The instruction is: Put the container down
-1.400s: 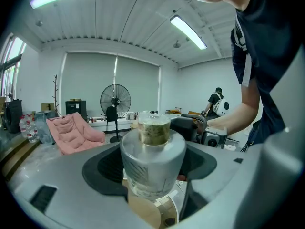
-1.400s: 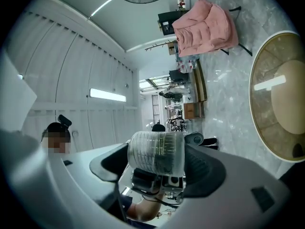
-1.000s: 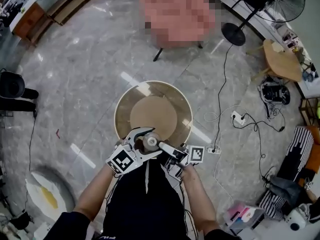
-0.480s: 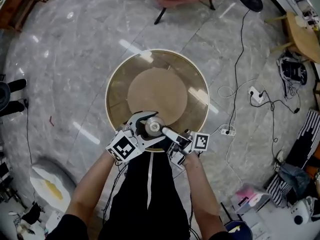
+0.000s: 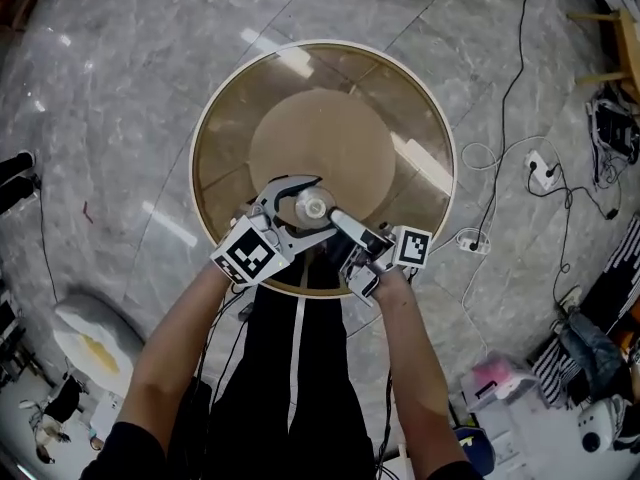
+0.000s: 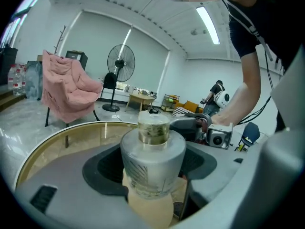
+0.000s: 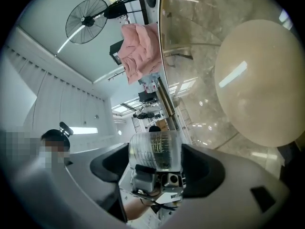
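The clear container (image 5: 308, 206) sits over the near part of the round glass table (image 5: 405, 93) — the left gripper (image 6: 152, 168) and right gripper (image 7: 156, 162) both clamped on its body from opposite sides.

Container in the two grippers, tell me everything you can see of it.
The container is a small clear bottle that looks like glass or plastic. It has a round body with fine printed lines on its side and a narrower neck with a gold-tinted band under a clear cap. It stands upright. The left gripper and the right gripper each have their jaws closed on its body. It sits over the near edge of the round glass-topped table. Whether its base touches the glass cannot be told.
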Demonstrator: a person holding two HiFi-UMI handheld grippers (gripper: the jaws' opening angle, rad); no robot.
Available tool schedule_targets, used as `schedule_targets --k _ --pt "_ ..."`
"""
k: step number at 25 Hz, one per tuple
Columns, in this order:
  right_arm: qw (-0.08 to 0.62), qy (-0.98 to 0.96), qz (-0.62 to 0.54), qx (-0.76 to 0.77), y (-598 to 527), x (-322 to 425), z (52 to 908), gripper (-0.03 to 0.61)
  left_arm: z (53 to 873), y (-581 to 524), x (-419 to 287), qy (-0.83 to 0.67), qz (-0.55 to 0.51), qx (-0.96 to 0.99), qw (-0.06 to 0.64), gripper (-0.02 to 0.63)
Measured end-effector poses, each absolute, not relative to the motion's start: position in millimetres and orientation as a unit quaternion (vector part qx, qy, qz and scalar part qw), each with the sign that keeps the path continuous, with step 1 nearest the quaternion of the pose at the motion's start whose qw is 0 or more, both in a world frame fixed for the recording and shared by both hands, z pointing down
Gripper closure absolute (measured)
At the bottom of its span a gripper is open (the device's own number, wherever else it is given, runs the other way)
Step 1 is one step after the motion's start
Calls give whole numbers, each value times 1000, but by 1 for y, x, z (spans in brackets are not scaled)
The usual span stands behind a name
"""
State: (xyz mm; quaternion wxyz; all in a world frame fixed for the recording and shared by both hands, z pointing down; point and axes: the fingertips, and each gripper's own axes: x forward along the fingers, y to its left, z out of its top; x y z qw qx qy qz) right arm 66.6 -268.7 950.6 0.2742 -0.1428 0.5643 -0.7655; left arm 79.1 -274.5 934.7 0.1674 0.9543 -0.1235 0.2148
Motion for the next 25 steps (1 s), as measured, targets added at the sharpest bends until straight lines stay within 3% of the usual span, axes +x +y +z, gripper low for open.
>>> schedule_targets --k 10,25 --pt "280 551 -754 -220 -269 113 988 225 993 -317 55 -231 223 935 152 278" --pt "325 557 -733 -215 -259 93 983 227 1024 -308 42 -247 235 935 96 278"
